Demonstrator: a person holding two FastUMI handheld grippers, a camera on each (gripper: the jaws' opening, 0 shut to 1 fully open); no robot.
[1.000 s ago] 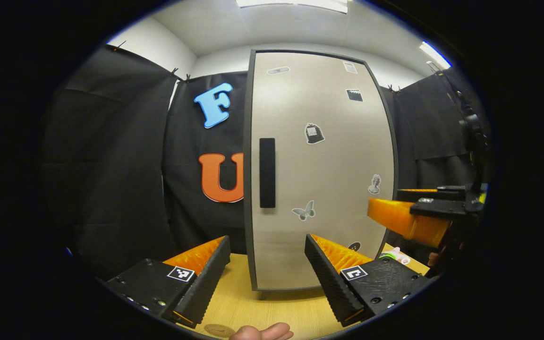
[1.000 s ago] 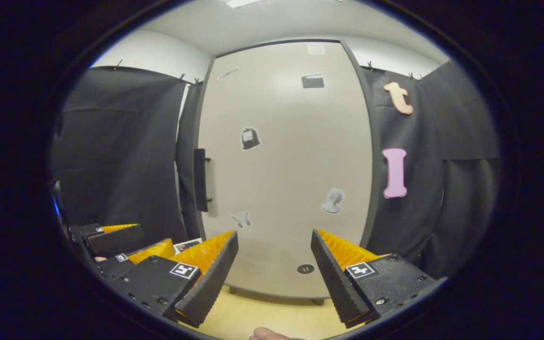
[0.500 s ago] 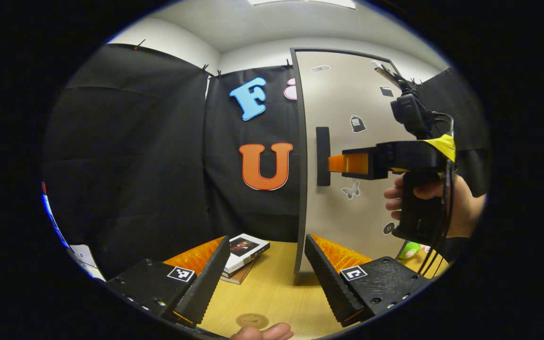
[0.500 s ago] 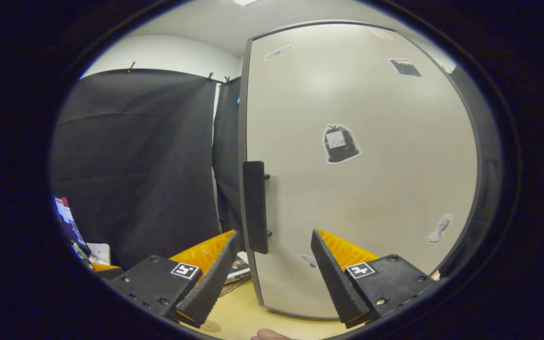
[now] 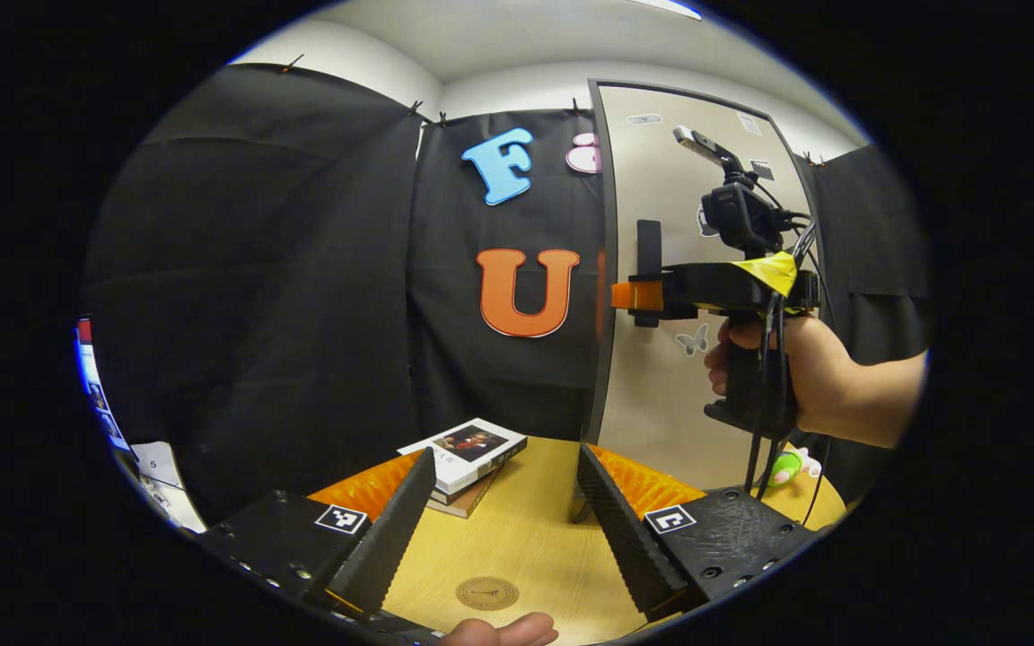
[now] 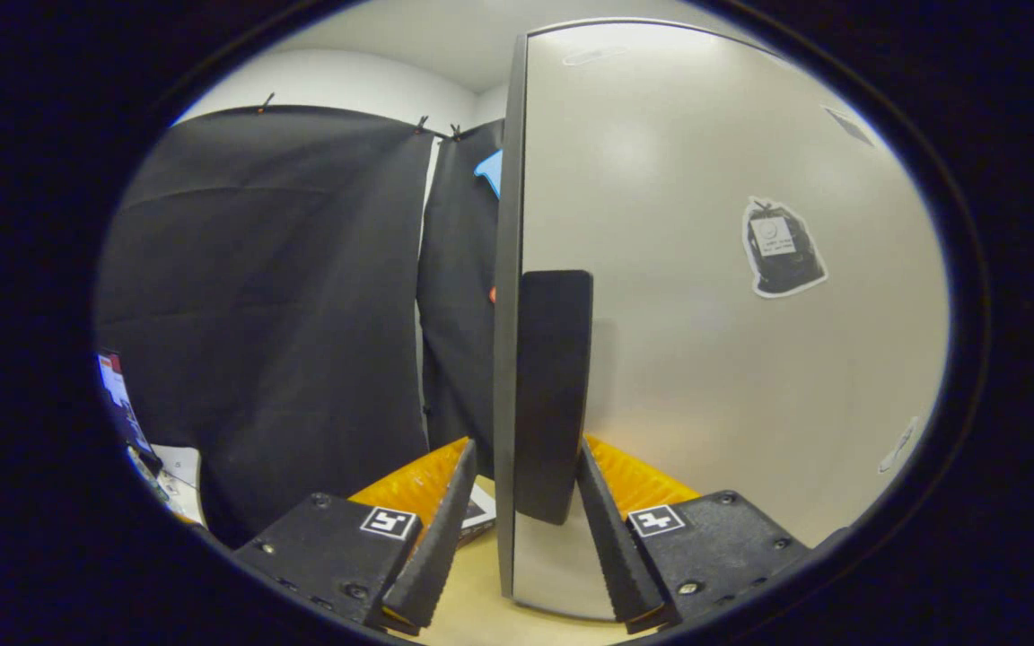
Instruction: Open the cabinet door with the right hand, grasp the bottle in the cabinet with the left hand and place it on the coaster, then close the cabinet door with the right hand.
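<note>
Door (image 6: 714, 359) fills the centre and right of my right gripper view: pale grey, smooth, dark edge strip down its left side, w/ one black upright handle (image 6: 553, 395) near that edge. One bag sticker (image 6: 782, 247) sits upper right on it. My right gripper (image 6: 521, 529) has its fingers either side of the handle's lower end, close to it; can't tell if they're pressing on it yet.

In the left gripper view the door (image 5: 670, 404) stands right of centre, shut as far as I can see, handle (image 5: 649, 260) at mid-height. Right gripper (image 5: 629, 295) reaches the handle from the right, my hand (image 5: 782, 372) wrapped on its grip. Stickers there: a butterfly (image 5: 693, 340) plus a few small ones up top, too small to count surely.

Left gripper (image 5: 499, 529) at bottom centre, fingers spread wide, holding nothing, over the wooden table (image 5: 526, 538). One round coaster (image 5: 487, 593) lies on the table at the bottom, between the fingers. Two books (image 5: 465, 453) stacked at centre, left of the door. One small green toy (image 5: 786, 466) at lower right by the door's foot.
</note>
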